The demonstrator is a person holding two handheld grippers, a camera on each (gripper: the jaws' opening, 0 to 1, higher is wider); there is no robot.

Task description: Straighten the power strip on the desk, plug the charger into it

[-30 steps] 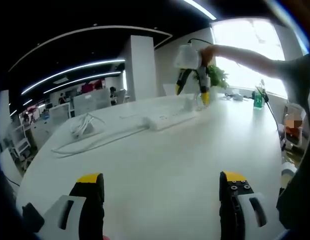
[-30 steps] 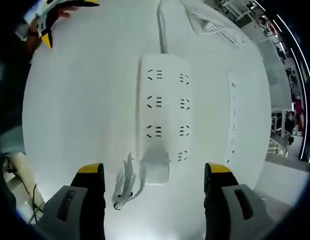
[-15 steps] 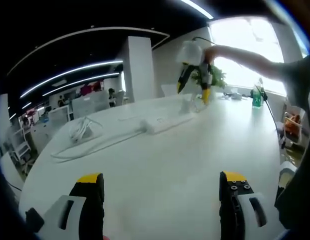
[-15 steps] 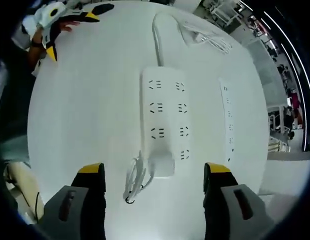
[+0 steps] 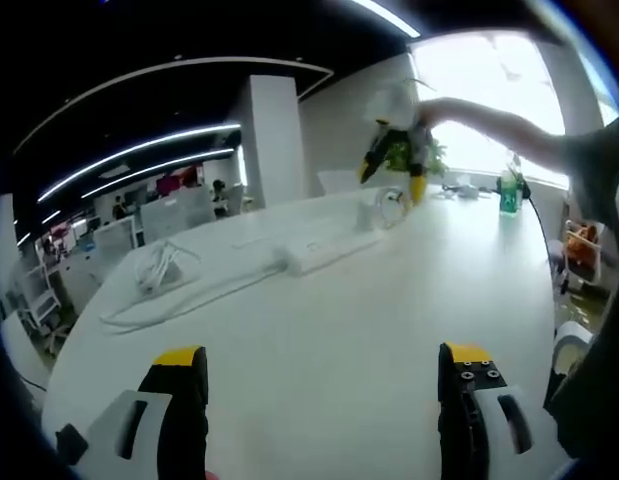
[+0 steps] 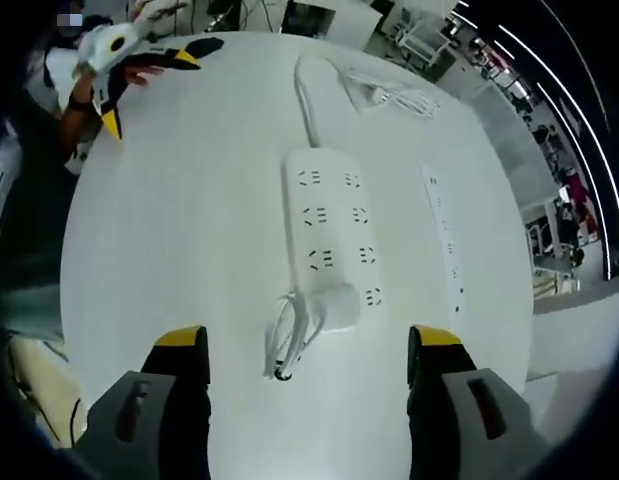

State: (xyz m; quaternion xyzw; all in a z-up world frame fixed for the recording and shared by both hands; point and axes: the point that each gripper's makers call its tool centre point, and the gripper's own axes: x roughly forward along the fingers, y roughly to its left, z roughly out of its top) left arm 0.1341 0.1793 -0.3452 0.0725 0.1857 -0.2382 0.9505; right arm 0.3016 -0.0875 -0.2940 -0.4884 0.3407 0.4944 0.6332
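A white power strip [image 6: 334, 235] with several sockets lies flat on the white desk [image 6: 179, 250], running straight away from my right gripper [image 6: 307, 340]. A white charger [image 6: 334, 305] sits on its near end, with a small looped cable [image 6: 284, 340] beside it. My right gripper hangs open above them, holding nothing. In the left gripper view the same strip [image 5: 324, 250] lies mid-desk, and the right gripper [image 5: 394, 150] hovers above its far end in a person's hand. My left gripper [image 5: 323, 360] is open and empty, low over the desk near its front edge.
A narrow second strip [image 6: 444, 235] lies to the right of the first one. The strip's cord [image 6: 307, 90] runs to a bundle of white cable [image 6: 384, 90]. A plant [image 5: 424, 155] and a green bottle [image 5: 509, 195] stand at the desk's window end. Office desks fill the background.
My right gripper has risen away from the strip and charger, which look smaller now. My left gripper has stayed low over the desk. The strip and charger have not moved.
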